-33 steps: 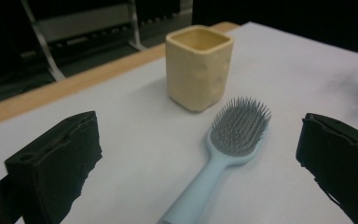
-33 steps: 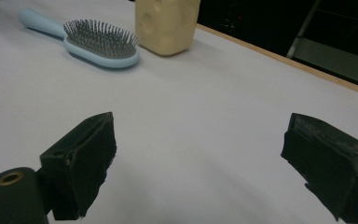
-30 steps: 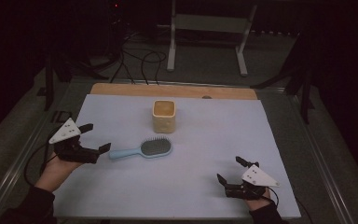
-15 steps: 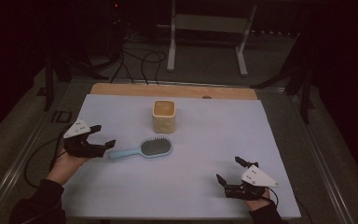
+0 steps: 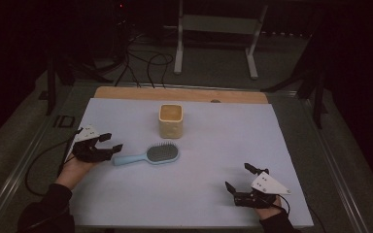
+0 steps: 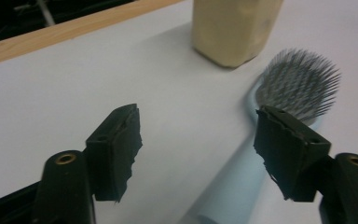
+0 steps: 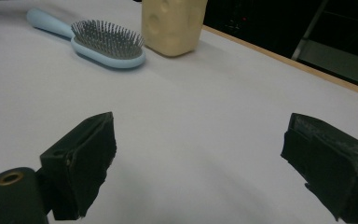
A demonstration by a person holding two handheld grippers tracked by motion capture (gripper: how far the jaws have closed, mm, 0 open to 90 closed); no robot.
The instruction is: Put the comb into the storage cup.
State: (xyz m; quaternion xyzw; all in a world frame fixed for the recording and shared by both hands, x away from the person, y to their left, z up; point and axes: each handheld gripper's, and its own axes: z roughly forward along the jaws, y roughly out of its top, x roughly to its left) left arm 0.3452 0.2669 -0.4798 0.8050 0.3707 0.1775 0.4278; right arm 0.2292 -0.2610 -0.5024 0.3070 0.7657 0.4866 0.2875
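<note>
A light blue hairbrush (image 5: 148, 156) with grey bristles lies on the white sheet, its handle toward the left. Behind it stands a cream yellow square cup (image 5: 170, 120). My left gripper (image 5: 110, 142) is open at the tip of the handle. In the left gripper view the hairbrush (image 6: 242, 172) runs up under the right jaw, with the cup (image 6: 235, 28) beyond, and the gripper (image 6: 198, 156) holds nothing. My right gripper (image 5: 240, 178) rests open near the front right of the sheet. From the right gripper view the hairbrush (image 7: 98, 44) and cup (image 7: 173, 25) lie far off; the gripper (image 7: 200, 161) is empty.
The white sheet (image 5: 223, 141) covers a wooden table whose far edge (image 5: 175, 93) shows as a tan strip. Beyond the table are cables (image 5: 141, 58) and a metal stand (image 5: 216, 29) on a dark floor. A cable (image 5: 39, 160) trails left from my left gripper.
My left gripper has moved right and a little nearer, from the sheet's left edge up to the end of the brush handle. My right gripper has stayed in place.
</note>
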